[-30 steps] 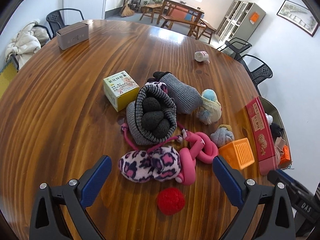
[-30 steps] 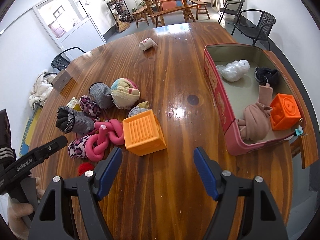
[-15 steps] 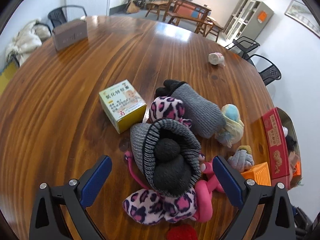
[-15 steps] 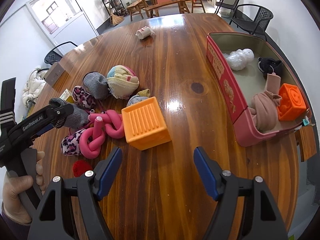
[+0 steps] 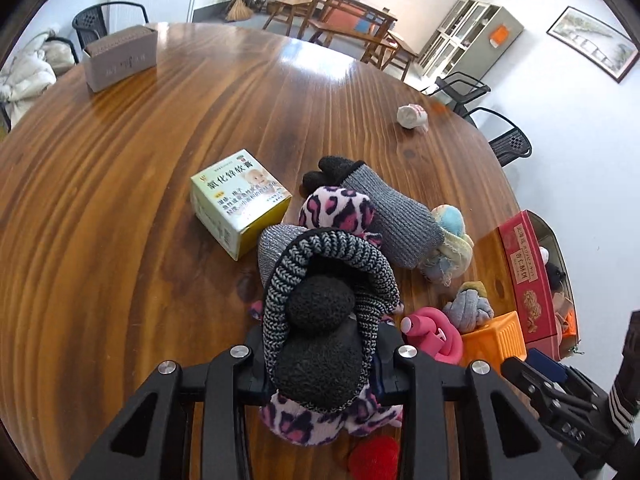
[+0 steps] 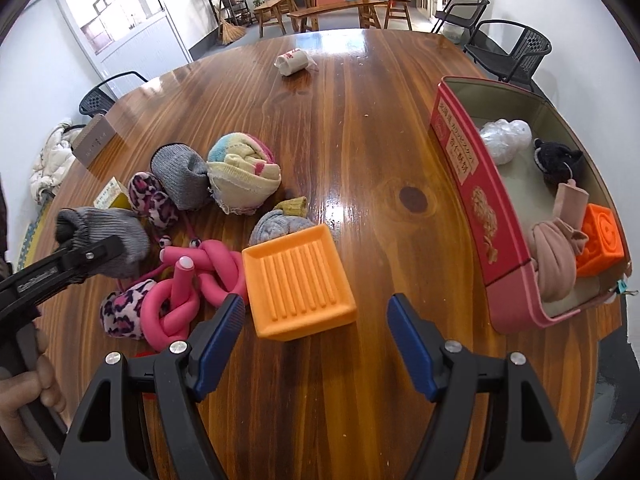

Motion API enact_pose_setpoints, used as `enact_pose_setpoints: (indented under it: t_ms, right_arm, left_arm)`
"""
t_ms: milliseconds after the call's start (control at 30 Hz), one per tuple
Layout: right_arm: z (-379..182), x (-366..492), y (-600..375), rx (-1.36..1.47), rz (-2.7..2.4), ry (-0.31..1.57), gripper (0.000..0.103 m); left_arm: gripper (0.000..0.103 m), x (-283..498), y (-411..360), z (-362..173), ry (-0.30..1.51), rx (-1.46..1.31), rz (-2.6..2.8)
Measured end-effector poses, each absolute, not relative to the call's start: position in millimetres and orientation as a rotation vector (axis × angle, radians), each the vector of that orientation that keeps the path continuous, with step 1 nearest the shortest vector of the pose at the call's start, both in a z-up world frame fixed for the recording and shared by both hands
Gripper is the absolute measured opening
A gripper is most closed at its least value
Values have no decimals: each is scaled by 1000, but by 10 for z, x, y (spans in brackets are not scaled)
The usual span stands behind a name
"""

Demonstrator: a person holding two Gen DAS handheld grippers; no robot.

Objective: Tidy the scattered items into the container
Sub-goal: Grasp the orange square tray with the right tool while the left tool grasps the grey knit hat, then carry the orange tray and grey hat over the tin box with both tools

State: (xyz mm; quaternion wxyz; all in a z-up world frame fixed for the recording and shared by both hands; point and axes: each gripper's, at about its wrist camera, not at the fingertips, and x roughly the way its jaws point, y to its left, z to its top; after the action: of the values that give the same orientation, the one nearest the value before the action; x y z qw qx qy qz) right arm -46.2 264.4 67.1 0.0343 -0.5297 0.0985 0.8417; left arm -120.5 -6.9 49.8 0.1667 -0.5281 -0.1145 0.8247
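Your left tool (image 5: 320,364) has just closed, holding one grey glove (image 5: 324,304); the right tool (image 6: 314,336) gapes wide just before one orange cube (image 6: 298,282). A second cube (image 6: 602,242) sits in the tin (image 6: 472,200), right of the first.

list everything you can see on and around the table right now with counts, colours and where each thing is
grey glove: 1, grey and black, clamped in left gripper
second grey glove: 1, grey, in the pile
leopard earmuffs: 1, pink and black, pile
pink foam twist: 1, by orange cube
orange cube: 1, table, ahead of right gripper
medicine box: 1, yellow-green, left of pile
red tin: 1, table's right edge, partly filled
table: 1, brown wood
left gripper: jaws just closed on the grey glove
right gripper: open, empty
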Motion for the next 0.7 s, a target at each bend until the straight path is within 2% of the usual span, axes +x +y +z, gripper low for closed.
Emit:
enact_pose_setpoints:
  t_ms: [300, 367, 400, 500, 700]
  right_arm:
    - [483, -605, 2626, -1692, 2545, 271, 77]
    - [446, -621, 2612, -1714, 2538, 250, 72]
    - [443, -616, 2604, -1725, 2552, 263, 62]
    - [483, -558, 2567, -1717, 2547, 214, 61]
    - [716, -272, 2695, -1667, 2592, 300, 61]
  left_arm:
    - [35, -1093, -166, 692, -322, -1442, 2342]
    - [35, -1067, -159, 719, -321, -1432, 2339]
    - [35, -1057, -140, 731, -320, -1430, 2338]
    - [35, -998, -99, 783, -315, -1417, 2332]
    - [35, -877, 94, 931, -308, -1376, 2312]
